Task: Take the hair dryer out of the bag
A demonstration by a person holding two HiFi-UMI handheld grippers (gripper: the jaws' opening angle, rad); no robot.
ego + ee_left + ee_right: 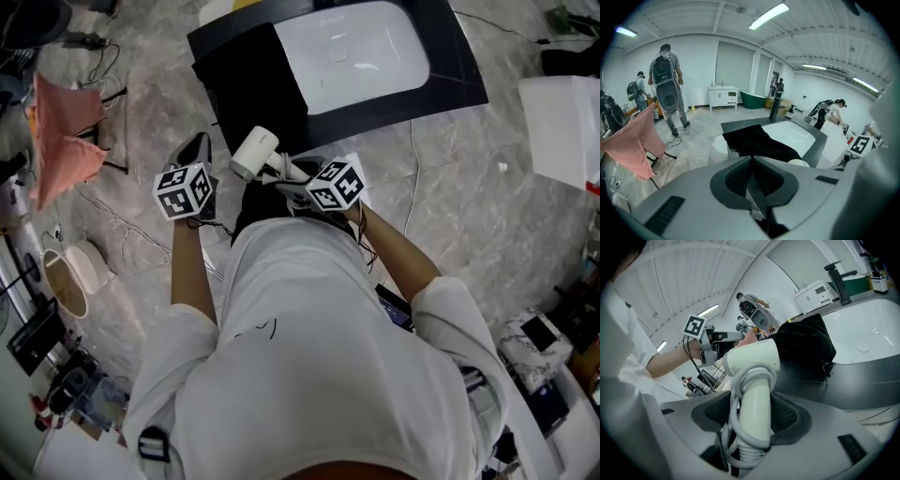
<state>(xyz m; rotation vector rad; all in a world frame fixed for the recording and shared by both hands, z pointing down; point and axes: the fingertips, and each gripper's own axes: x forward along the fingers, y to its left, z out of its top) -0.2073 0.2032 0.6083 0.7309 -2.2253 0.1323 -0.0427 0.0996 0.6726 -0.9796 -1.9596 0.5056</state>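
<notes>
One white hair dryer [752, 363], cord [733, 413] wound round handle [757, 399], clamped in right claw [753, 417]; left claw [751, 161] closed.

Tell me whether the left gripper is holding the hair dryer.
No: the left gripper has its jaws shut on nothing, while the hair dryer is clamped by its handle in the right gripper.

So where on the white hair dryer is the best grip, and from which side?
The handle, from its lower end, as the right tongs hold it: a straight narrow shaft fitting between the pads, whereas the barrel is wide and round. The cord coiled round it adds bulk.
</notes>
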